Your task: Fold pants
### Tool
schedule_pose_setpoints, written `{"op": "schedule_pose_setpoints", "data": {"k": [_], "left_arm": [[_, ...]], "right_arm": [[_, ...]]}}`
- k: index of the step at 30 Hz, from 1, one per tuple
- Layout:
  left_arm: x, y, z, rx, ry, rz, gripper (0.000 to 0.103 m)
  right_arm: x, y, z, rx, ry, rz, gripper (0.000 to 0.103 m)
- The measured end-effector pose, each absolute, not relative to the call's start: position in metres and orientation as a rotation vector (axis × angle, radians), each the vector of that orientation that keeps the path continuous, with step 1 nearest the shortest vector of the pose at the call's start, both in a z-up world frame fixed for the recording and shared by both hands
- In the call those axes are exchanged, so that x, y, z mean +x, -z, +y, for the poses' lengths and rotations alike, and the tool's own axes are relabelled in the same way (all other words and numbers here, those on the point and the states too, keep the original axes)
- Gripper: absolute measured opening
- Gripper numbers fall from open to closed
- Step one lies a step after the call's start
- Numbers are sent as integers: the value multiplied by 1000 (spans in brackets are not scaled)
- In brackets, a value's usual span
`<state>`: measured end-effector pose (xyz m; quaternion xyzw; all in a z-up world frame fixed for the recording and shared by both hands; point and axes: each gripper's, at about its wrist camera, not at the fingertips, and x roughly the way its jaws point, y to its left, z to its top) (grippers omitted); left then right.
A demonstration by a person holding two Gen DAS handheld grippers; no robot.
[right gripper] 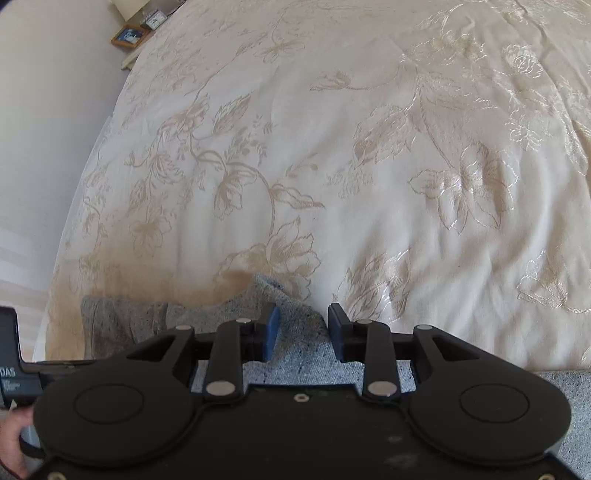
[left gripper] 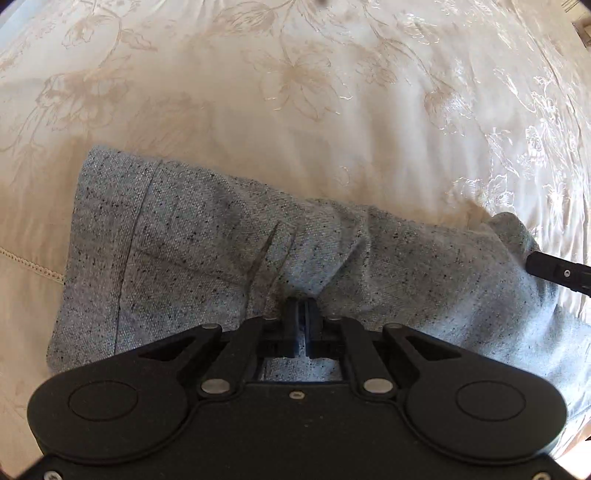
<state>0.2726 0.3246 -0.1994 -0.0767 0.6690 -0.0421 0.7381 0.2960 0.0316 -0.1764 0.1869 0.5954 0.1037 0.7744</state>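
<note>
Grey speckled pants (left gripper: 207,243) lie on a cream floral bedspread (left gripper: 295,92); a hemmed leg end is at the left. My left gripper (left gripper: 302,314) is shut on a fold of the pants fabric near their middle. The right gripper's tip shows at the right edge of the left wrist view (left gripper: 554,273), by the bunched cloth there. In the right wrist view the pants (right gripper: 303,354) lie under my right gripper (right gripper: 303,325), which is open with cloth between its jaws. Its fingers (right gripper: 271,328) do not press the cloth.
The bedspread (right gripper: 332,166) stretches far ahead of the right gripper. The bed's left edge meets a pale wall (right gripper: 44,147). A nightstand with a framed picture (right gripper: 129,35) and a small clock stands at the far left. A hand (right gripper: 14,435) shows at lower left.
</note>
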Motion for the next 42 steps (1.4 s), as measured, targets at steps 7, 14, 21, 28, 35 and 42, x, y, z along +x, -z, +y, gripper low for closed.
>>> {"op": "schedule_pose_setpoints", "data": {"k": [7, 14, 21, 28, 35, 42], "left_arm": [[275, 200, 309, -39, 103, 1447, 12], [262, 200, 281, 139, 109, 1392, 12], [252, 171, 267, 131, 127, 1348, 12], [266, 146, 209, 111, 304, 1275, 14], [239, 210, 223, 124, 264, 1490, 14], [210, 184, 236, 161, 323, 1425, 13]], "right_arm": [[295, 182, 59, 262, -313, 1277, 31], [309, 182, 68, 180, -191, 1210, 3], [284, 162, 53, 275, -100, 1059, 17], [234, 144, 36, 302, -46, 1011, 19], [193, 186, 32, 310, 16, 1186, 19], [138, 191, 42, 266, -38, 1241, 19]]}}
